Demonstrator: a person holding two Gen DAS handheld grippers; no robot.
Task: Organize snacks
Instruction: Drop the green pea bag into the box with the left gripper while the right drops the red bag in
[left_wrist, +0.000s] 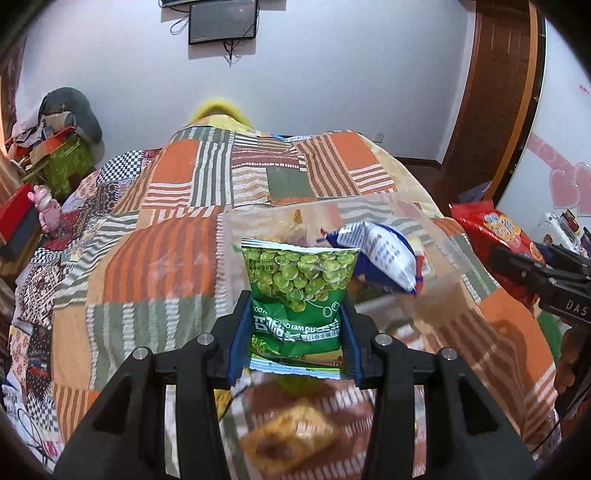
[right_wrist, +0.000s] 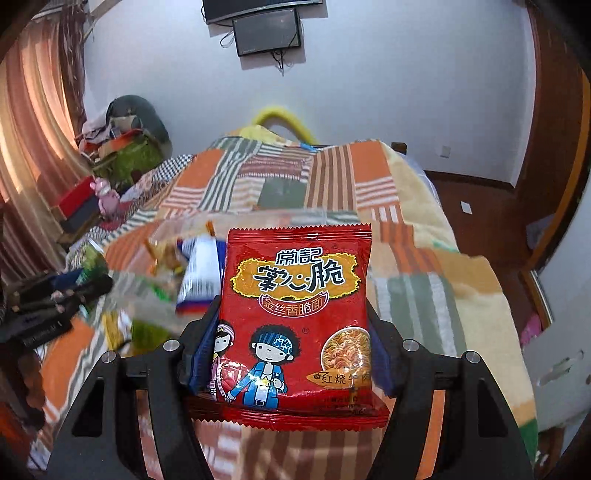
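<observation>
My left gripper (left_wrist: 295, 332) is shut on a green pea snack packet (left_wrist: 299, 291) and holds it above the patchwork bed. Just beyond it stands a clear plastic box (left_wrist: 439, 254) with a blue and white packet (left_wrist: 384, 258) and other snacks inside. My right gripper (right_wrist: 291, 339) is shut on a red crispy noodle packet (right_wrist: 291, 325); the packet also shows in the left wrist view (left_wrist: 495, 229) at the right. The clear box (right_wrist: 147, 291) with the blue and white packet (right_wrist: 199, 273) lies left of it. A brown snack packet (left_wrist: 291, 439) lies blurred below my left gripper.
The patchwork quilt (left_wrist: 184, 229) covers the bed. A pink toy (left_wrist: 46, 210), a red box (left_wrist: 14, 214) and a pile of clutter (left_wrist: 55, 147) sit at the left. A wooden door (left_wrist: 498, 92) is at the right.
</observation>
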